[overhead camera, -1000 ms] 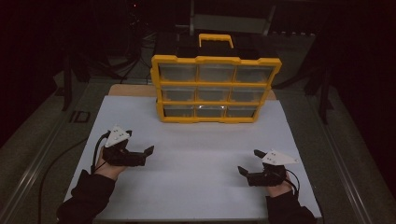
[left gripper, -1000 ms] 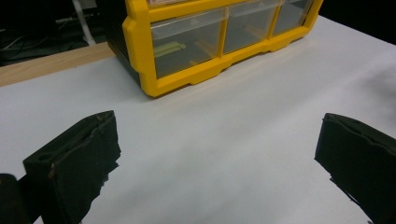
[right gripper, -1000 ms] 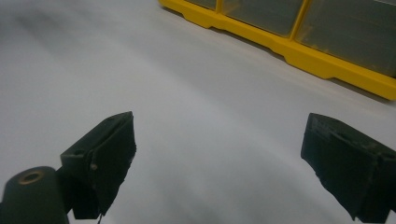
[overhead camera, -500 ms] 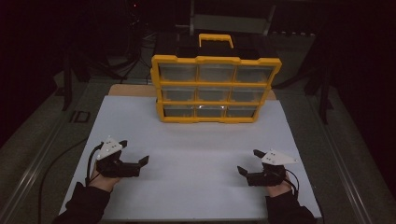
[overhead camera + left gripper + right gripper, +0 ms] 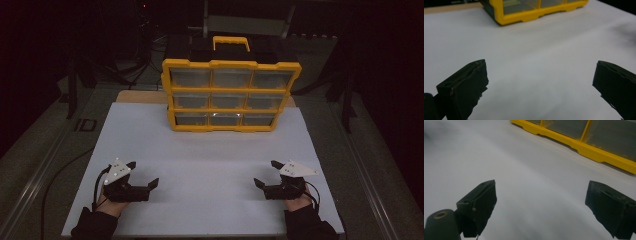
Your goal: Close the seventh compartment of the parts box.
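A yellow drawer cabinet point(image 5: 231, 95) with a yellow handle and three rows of clear drawers stands upright at the back of the white sheet point(image 5: 210, 155). All its drawers look pushed in. My left gripper point(image 5: 144, 172) rests low near the front left of the sheet, open and holding nothing. At the front right sits my right gripper point(image 5: 265, 172), also open and holding nothing. In the left gripper view the left gripper point(image 5: 541, 85) spreads wide over bare sheet, with the cabinet point(image 5: 529, 12) far ahead. The right gripper point(image 5: 544, 206) likewise stands wide apart, with the cabinet point(image 5: 599, 147) at upper right.
A wooden board edge point(image 5: 135, 96) shows behind the sheet. Grey table margins with rails run along both sides, and a cable point(image 5: 57, 177) trails off at the left. Dark stands and gear crowd the space behind the cabinet.
My left gripper has drawn back toward the front edge of the sheet, still open. The right gripper has barely moved.
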Demonstrator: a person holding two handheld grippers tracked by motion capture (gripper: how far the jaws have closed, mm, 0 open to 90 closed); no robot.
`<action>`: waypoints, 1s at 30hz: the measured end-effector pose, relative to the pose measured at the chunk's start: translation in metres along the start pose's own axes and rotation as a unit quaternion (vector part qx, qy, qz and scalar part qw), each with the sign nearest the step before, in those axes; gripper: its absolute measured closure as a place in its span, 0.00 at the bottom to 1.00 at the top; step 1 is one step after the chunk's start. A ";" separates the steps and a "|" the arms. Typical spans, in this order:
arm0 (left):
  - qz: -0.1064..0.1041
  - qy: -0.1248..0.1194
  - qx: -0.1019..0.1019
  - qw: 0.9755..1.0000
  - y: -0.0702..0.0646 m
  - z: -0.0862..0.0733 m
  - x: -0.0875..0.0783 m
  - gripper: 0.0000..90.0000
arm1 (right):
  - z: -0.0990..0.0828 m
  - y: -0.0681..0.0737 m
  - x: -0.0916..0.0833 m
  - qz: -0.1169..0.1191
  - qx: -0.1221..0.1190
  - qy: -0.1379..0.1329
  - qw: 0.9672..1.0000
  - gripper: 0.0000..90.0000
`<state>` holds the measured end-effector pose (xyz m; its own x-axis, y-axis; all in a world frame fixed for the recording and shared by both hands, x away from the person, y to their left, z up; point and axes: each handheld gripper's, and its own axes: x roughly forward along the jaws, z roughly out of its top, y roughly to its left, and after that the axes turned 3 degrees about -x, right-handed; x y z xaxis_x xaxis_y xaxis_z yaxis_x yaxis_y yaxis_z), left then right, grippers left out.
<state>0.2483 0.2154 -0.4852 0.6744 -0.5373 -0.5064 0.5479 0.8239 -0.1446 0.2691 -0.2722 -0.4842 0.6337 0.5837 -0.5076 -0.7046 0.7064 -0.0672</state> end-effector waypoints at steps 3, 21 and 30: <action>-0.001 0.004 0.000 1.000 -0.001 -0.008 0.003 0.00 | 0.000 0.000 0.000 0.000 0.000 0.000 1.000 0.11; 0.050 -0.032 0.022 0.998 0.005 -0.028 0.005 0.00 | -0.001 0.001 0.001 0.001 0.000 0.003 1.000 0.11; 0.094 -0.046 0.030 0.994 0.006 -0.029 0.010 0.00 | -0.002 0.001 0.001 0.001 -0.002 0.006 1.000 0.11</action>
<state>0.2436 0.2201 -0.5160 0.8089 -0.3905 -0.4395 0.4337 0.9011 -0.0024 0.2686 -0.2715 -0.4869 0.6283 0.5804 -0.5181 -0.7072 0.7036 -0.0695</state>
